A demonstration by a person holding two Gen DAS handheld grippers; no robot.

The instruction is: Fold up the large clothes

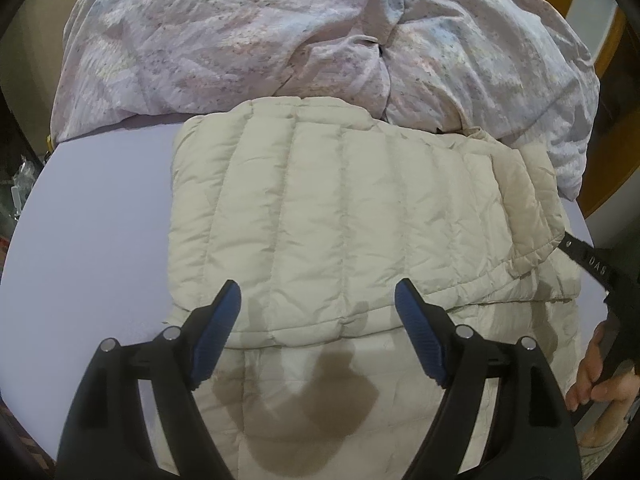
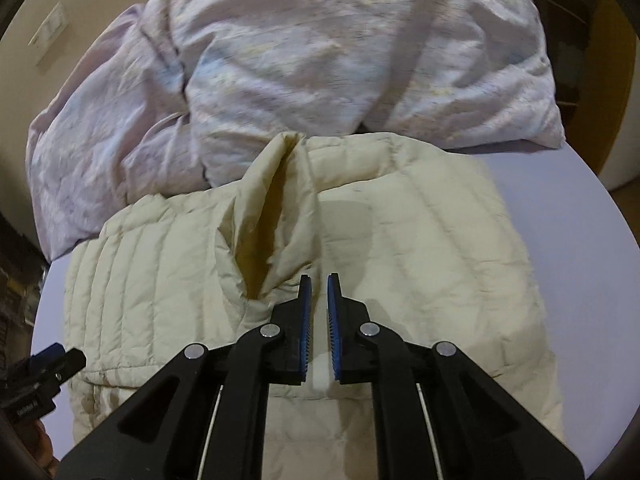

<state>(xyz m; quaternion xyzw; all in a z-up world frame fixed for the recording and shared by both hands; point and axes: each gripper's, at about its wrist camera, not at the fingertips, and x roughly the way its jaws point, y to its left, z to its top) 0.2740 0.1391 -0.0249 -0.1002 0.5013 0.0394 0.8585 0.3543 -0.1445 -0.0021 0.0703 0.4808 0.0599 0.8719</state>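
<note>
From the left wrist camera, the left gripper [image 1: 318,300] hovers with its blue pads spread wide and nothing between them, its shadow falling on the cream quilted jacket [image 1: 340,216] directly beneath; the jacket lies partly folded on the pale lilac bed sheet [image 1: 100,220], filling the view from the fingertips out toward 12 o'clock, with a folded-over upper layer whose edge runs just past the pads. At about 9 o'clock of this claw there is only bare sheet, and at 12 o'clock, touching the jacket's far edge, a bunched pastel-patterned duvet [image 1: 280,40] piles up. At 3 o'clock a black finger of the right gripper [image 1: 588,258] reaches to the jacket's right edge, and at 4 o'clock the person's hand [image 1: 600,380] wraps its handle. From the right wrist camera, the left gripper [image 2: 48,364] shows at 8 o'clock as a dark shape just beside the jacket's corner. The jacket [image 2: 420,248] spreads out under and ahead of the right gripper [image 2: 319,280], whose pads stand very narrow, pinching a thin ridge of the cream fabric that rises between them; a raised pleat of the jacket opens up at 11 o'clock of the tips. The duvet [image 2: 320,52] sits at 12 o'clock against the jacket, this view being somewhat blurred, and the lilac sheet [image 2: 580,220] lies bare at 3 o'clock
</note>
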